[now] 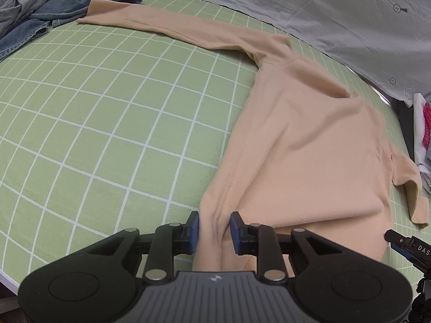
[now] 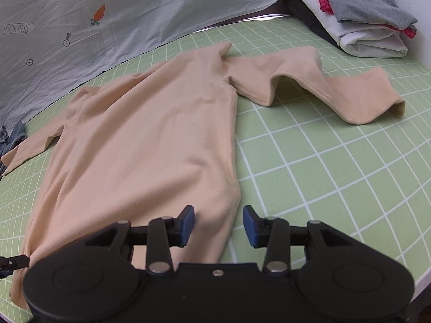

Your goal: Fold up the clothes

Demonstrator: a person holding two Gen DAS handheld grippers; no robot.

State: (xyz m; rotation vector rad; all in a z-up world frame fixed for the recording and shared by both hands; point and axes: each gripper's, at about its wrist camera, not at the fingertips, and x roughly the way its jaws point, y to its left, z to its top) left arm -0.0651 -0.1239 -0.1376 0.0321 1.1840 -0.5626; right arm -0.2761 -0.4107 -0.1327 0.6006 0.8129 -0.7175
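Observation:
A beige long-sleeved top [image 1: 301, 145] lies spread on the green grid mat [image 1: 107, 123], one sleeve [image 1: 167, 24] stretched out to the far left. My left gripper [image 1: 214, 228] has its blue pads on either side of a bunched fold at the top's near left hem corner and pinches it. In the right wrist view the same top [image 2: 150, 134] lies ahead, its right sleeve [image 2: 317, 86] rumpled in a wave. My right gripper [image 2: 218, 224] is open, its jaws astride the near right hem corner, the fabric lying between them without being pinched.
A pile of jeans and grey clothes [image 1: 40, 8] lies at the far left of the mat. A stack of folded clothes [image 2: 358, 13] sits at the far right. A grey printed sheet [image 2: 107, 13] runs along the back edge. The mat's near edge is close to both grippers.

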